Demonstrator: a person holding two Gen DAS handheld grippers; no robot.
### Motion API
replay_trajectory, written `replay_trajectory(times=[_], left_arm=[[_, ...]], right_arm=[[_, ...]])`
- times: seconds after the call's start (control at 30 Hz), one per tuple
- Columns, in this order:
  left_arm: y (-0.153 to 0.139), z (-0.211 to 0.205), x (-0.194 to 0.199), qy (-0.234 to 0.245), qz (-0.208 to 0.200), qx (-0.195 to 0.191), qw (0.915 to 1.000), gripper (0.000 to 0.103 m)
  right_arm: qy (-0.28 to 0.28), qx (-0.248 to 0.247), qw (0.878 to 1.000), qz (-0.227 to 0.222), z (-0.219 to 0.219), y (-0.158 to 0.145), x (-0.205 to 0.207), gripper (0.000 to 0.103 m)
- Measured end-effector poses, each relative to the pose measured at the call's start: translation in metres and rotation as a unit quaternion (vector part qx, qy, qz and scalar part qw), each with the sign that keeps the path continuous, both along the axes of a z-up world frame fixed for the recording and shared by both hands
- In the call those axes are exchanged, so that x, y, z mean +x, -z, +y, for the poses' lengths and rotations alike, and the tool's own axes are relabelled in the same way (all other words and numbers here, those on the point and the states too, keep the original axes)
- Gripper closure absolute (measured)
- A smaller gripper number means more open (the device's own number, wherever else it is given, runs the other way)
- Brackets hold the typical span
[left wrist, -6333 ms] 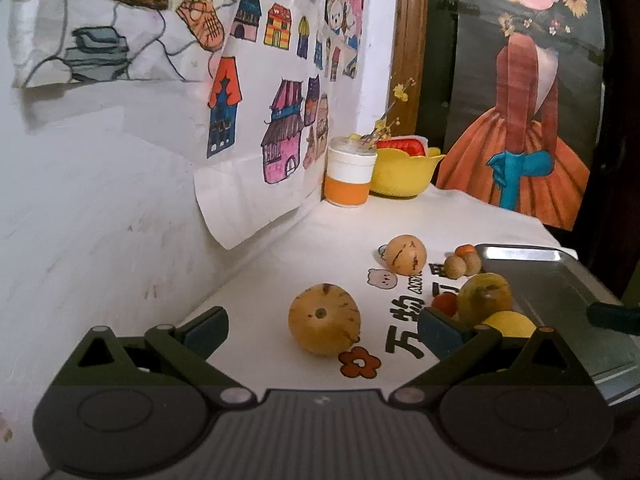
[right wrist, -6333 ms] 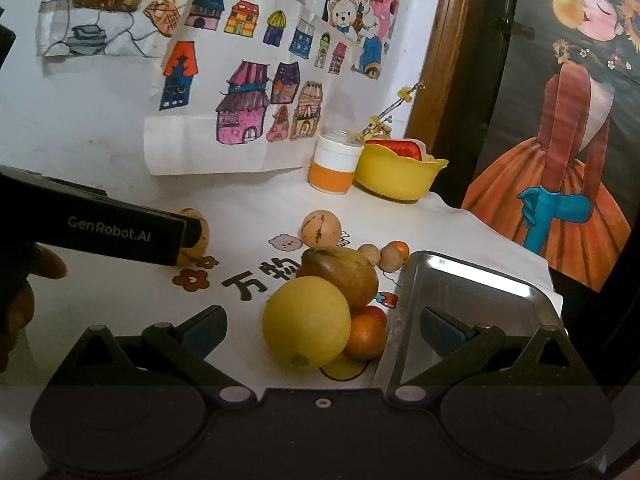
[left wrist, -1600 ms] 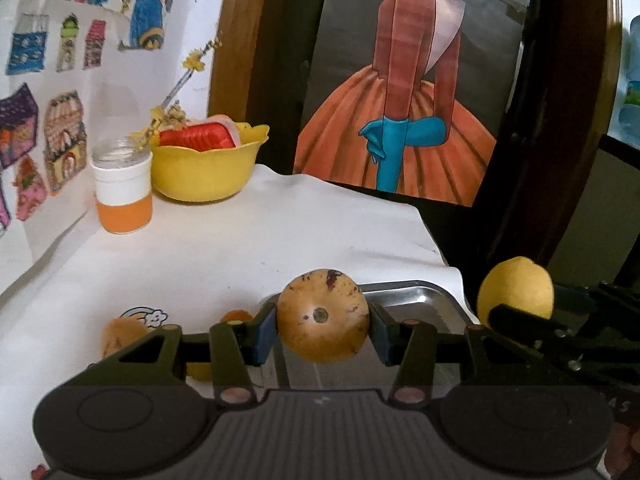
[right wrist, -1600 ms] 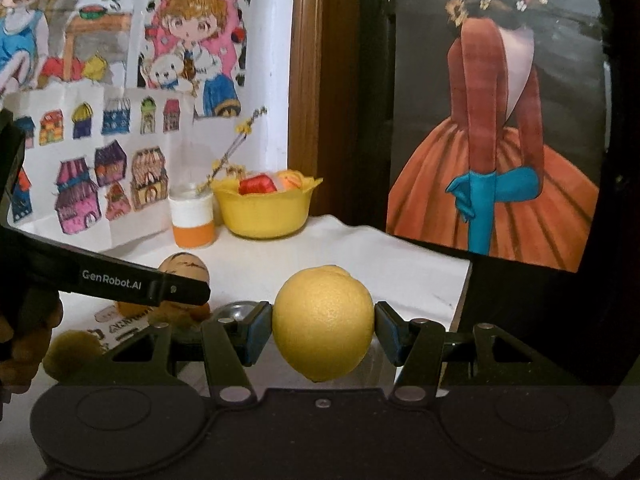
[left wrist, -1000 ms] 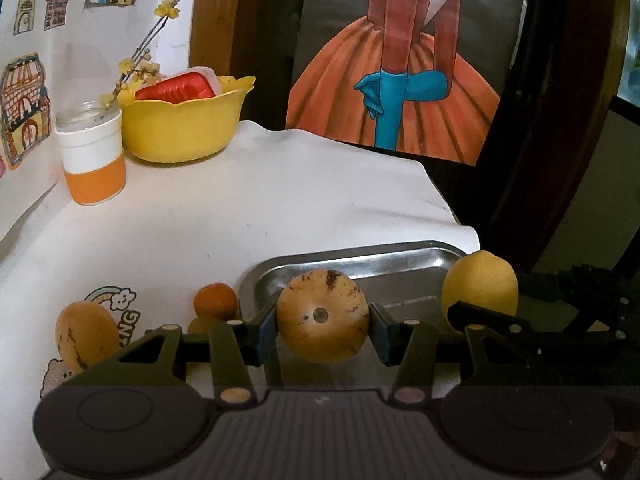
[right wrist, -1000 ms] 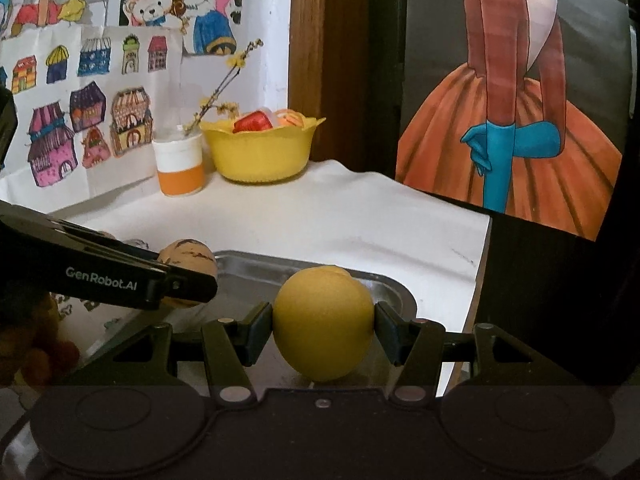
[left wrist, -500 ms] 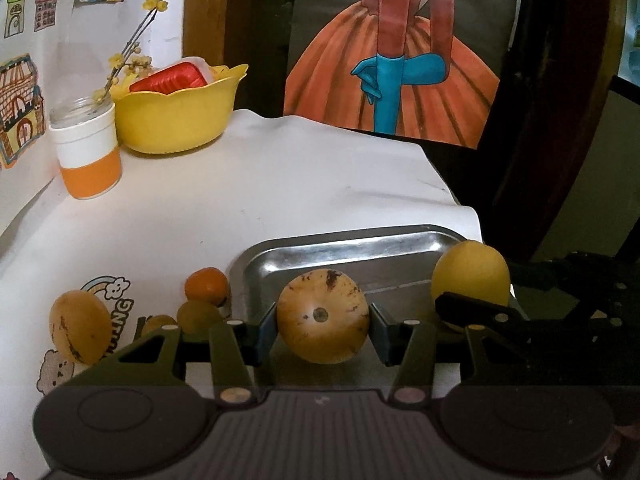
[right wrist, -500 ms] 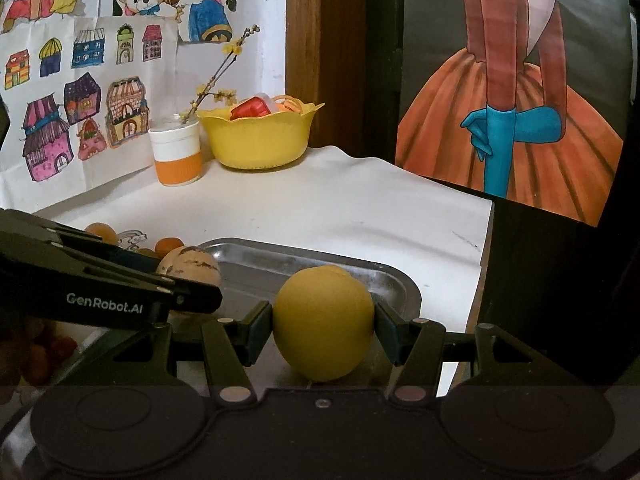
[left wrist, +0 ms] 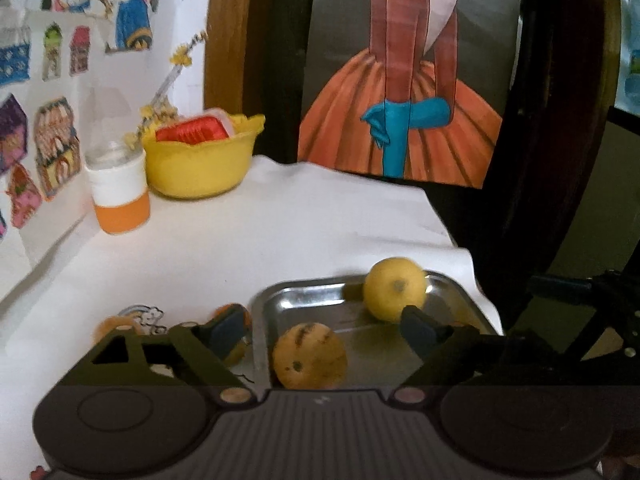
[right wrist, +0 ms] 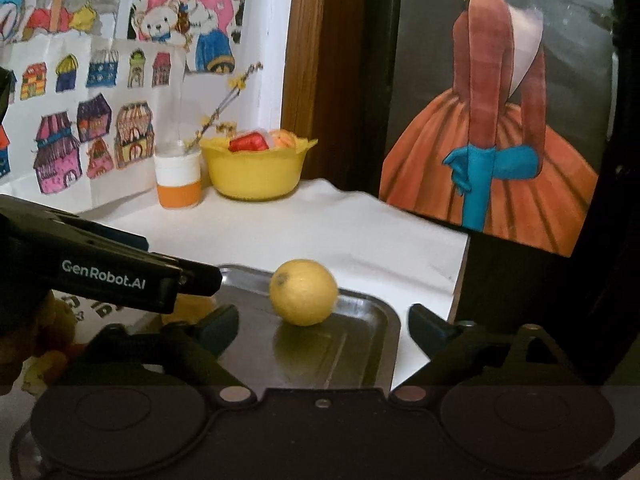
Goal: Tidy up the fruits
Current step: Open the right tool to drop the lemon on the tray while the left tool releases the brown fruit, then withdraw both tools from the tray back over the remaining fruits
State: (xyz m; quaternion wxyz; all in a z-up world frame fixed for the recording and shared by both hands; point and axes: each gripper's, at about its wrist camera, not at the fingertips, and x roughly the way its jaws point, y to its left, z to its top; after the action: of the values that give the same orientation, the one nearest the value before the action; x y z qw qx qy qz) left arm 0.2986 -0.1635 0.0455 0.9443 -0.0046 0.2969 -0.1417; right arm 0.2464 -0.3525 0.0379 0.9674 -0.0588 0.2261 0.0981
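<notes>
Now | white tablecloth (left wrist: 304,216) | steel tray (right wrist: 360,344) | yellow bowl (right wrist: 256,172) by wall

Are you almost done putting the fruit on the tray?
Partly. The lemon and a speckled fruit lie on the metal tray. Both grippers, left and right, are open and empty. A few small fruits sit on the cloth beside the tray, to be moved.

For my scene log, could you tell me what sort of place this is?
Probably a home: children's drawings taped to the wall, a cloth-covered table, and a yellow bowl beside the metal tray.
</notes>
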Motion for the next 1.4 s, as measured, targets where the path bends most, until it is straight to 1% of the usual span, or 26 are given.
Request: replay_trajectory(times=[0.03,0.1,0.23,0.37,0.57,0.9,1.2,1.4], left_arm=[[-0.003,0.002,-0.004,-0.004,-0.005,-0.001,1.0,0.007],[-0.01,0.005,-0.013,-0.014,-0.019,-0.005,0.9997,0.001],[-0.02,0.012,-0.033,-0.029,-0.046,-0.016,0.9984,0.0],[-0.026,0.021,-0.053,-0.035,-0.058,-0.023,0.9975,0.0],[-0.031,0.04,-0.089,-0.042,-0.068,-0.018,0.9966,0.0],[-0.03,0.083,-0.141,-0.074,-0.069,-0.02,0.9947,0.0],[-0.013,0.12,-0.176,-0.098,-0.04,-0.017,0.9943,0.0],[0.001,0.138,-0.192,-0.104,-0.019,-0.012,0.9944,0.0]], right_arm=[[0.002,0.0,1.0,-0.005,0.0,-0.003,-0.004,0.002],[0.004,0.0,1.0,-0.013,0.001,-0.01,-0.012,0.001],[0.005,0.001,1.0,-0.02,0.002,-0.02,-0.027,0.001],[0.009,0.004,1.0,-0.029,0.004,-0.031,-0.048,0.001],[0.018,0.008,0.999,-0.047,0.007,-0.046,-0.084,0.001],[0.012,0.003,0.998,-0.069,0.028,-0.058,-0.135,0.001],[-0.003,-0.013,0.998,-0.066,0.055,-0.054,-0.176,0.001],[-0.007,-0.011,0.999,-0.049,0.07,-0.048,-0.195,0.001]])
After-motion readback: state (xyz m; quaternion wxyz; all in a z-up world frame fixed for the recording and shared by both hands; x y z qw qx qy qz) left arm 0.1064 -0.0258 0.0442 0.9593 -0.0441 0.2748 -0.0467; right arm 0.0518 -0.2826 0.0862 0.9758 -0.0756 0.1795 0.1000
